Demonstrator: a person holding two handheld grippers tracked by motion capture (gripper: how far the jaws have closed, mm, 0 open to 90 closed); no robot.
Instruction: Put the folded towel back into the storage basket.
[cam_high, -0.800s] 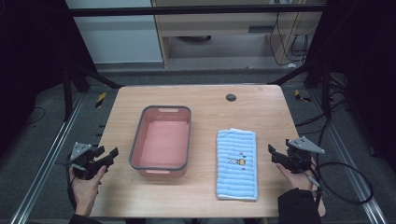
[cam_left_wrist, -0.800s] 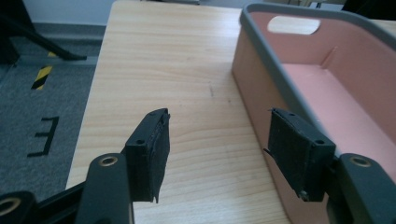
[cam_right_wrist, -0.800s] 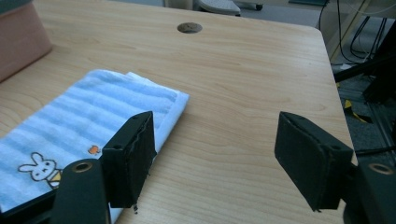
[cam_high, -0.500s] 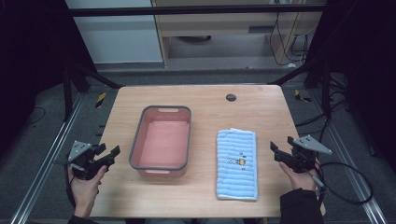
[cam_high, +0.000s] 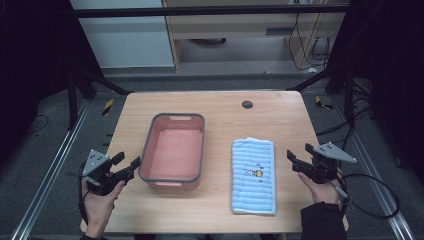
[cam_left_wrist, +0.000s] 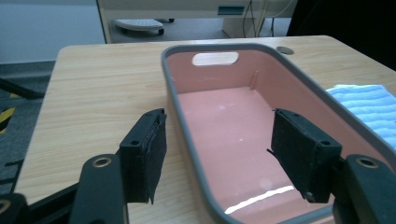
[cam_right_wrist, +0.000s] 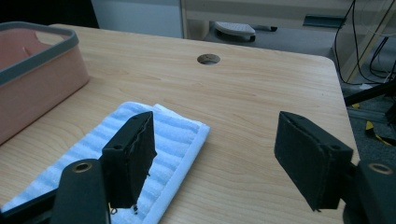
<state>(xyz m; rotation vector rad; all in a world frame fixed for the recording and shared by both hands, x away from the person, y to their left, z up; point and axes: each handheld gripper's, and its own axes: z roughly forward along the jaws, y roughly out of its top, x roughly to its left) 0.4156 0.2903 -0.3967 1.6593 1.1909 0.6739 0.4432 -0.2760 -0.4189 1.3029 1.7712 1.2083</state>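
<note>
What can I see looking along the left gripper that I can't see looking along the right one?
Left gripper view: the pink bin's bare inside and handle slot, framed by the left gripper's open jaws. Right gripper view: the right gripper's open jaws, one over the folded blue towel's corner. Both: bin, towel, wooden table and its round hole.

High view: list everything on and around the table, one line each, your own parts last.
table: one, light wood, centre.
bin: one, pink with grey rim, empty, left of centre.
towel: one, blue striped, folded flat, right of the bin, apart from it.
cable hole: one, dark, far side of the table.
cabinet: one, beige, on the floor behind.
left gripper: one, black, open, beside the bin's near left corner.
right gripper: one, black, open, right of the towel.
</note>
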